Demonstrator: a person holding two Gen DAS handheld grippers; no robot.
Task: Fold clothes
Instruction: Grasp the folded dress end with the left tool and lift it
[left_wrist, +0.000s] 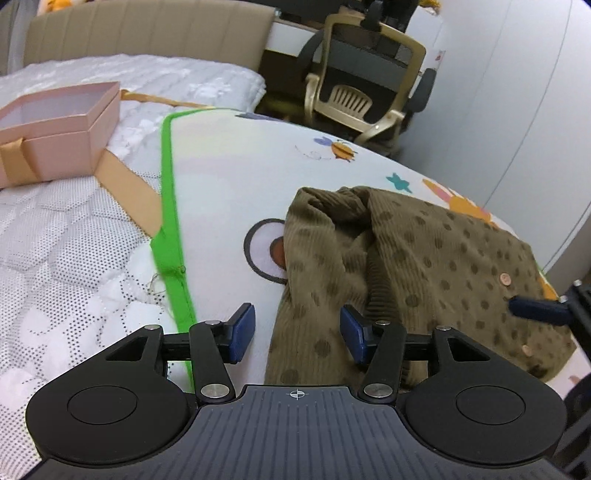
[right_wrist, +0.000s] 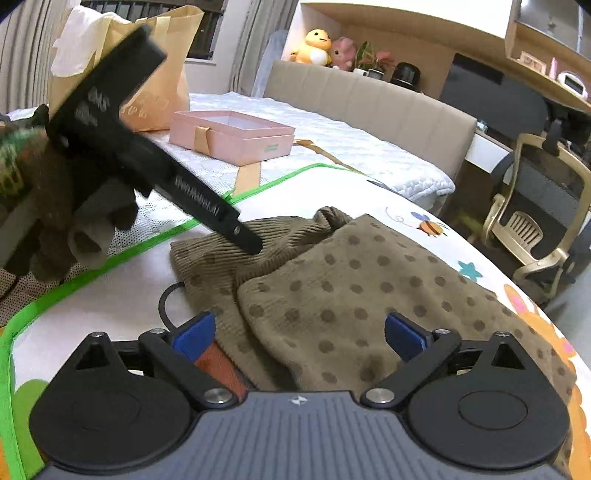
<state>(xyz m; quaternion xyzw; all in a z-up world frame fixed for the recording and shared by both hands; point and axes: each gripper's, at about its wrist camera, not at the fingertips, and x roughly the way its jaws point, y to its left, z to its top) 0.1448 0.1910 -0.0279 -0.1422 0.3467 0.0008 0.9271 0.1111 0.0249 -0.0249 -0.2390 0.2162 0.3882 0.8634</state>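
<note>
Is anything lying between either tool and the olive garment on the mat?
Nothing visible. The left tool stands open right over the garment's near edge, and the right tool is open above it too. The pink box sits well aside.

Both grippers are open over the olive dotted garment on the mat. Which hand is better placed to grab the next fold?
Probably the right. The right gripper hangs open directly over the garment, cloth lying between its fingers. The left gripper sits at the garment's edge, one finger over bare mat.
</note>
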